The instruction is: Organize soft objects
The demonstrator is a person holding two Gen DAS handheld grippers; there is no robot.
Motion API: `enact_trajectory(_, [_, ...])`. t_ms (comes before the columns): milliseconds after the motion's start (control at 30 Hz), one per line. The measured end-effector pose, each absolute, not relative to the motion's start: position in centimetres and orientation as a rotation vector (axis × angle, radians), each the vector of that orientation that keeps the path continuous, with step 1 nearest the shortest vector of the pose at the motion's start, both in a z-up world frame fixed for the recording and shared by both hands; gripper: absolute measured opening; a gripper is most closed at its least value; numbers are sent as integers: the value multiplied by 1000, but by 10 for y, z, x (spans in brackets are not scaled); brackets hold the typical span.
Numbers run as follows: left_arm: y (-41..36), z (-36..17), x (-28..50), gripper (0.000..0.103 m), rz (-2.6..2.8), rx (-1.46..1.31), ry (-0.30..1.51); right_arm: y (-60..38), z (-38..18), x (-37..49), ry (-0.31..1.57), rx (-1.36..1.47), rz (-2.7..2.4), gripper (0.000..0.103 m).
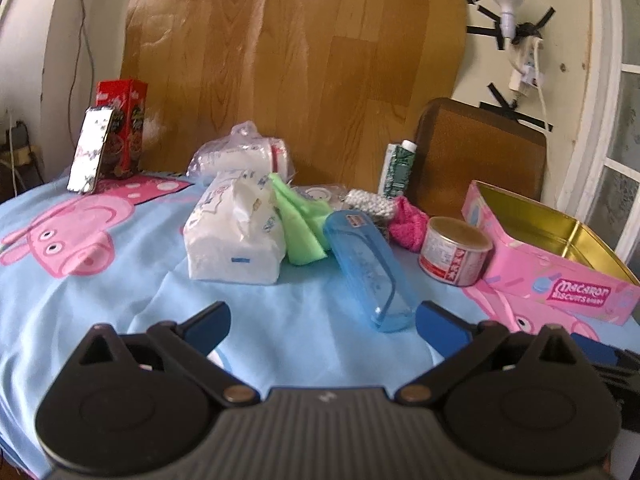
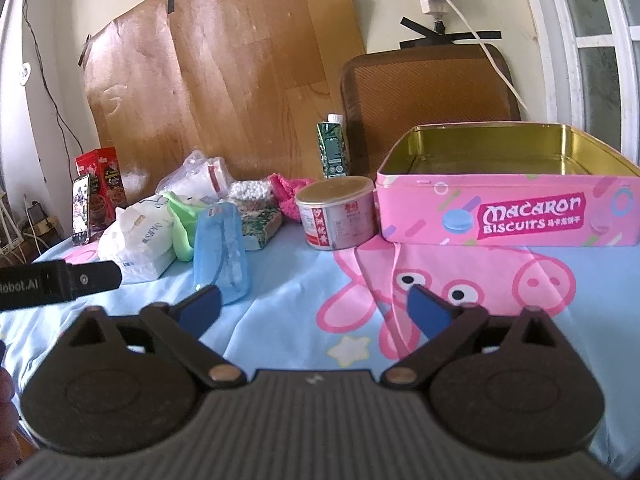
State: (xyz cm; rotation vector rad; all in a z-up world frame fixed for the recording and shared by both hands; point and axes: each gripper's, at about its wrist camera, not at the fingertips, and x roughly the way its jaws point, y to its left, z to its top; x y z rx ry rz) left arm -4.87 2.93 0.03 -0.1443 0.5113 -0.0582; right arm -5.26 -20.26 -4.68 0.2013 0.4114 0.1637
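Observation:
A white tissue pack (image 1: 234, 232) lies mid-table, also in the right wrist view (image 2: 138, 240). A green cloth (image 1: 302, 224) leans beside it, and shows in the right wrist view (image 2: 182, 226). A pink knitted piece (image 1: 408, 222) lies behind, seen too in the right wrist view (image 2: 286, 192). An open, empty pink Macaron biscuit tin (image 1: 560, 280) stands at the right, large in the right wrist view (image 2: 508, 216). My left gripper (image 1: 322, 322) is open and empty above the cloth-covered table, short of the pile. My right gripper (image 2: 314, 306) is open and empty in front of the tin.
A clear blue plastic case (image 1: 366, 268) lies in front of the pile. A round can (image 1: 454, 252) stands next to the tin. A bagged white bundle (image 1: 240, 156), a red box (image 1: 126, 128) with a phone (image 1: 90, 150), a green carton (image 1: 396, 170) and a chair back (image 1: 480, 152) stand behind.

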Motion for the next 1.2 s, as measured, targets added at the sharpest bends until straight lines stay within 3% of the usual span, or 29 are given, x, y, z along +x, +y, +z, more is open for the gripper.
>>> enact_trajectory(333, [31, -3, -46, 102, -77, -140, 535, -195, -47, -52, 418, 179, 195, 69])
enact_trajectory(1200, [29, -5, -44, 102, -101, -137, 554, -192, -49, -53, 418, 172, 209, 68])
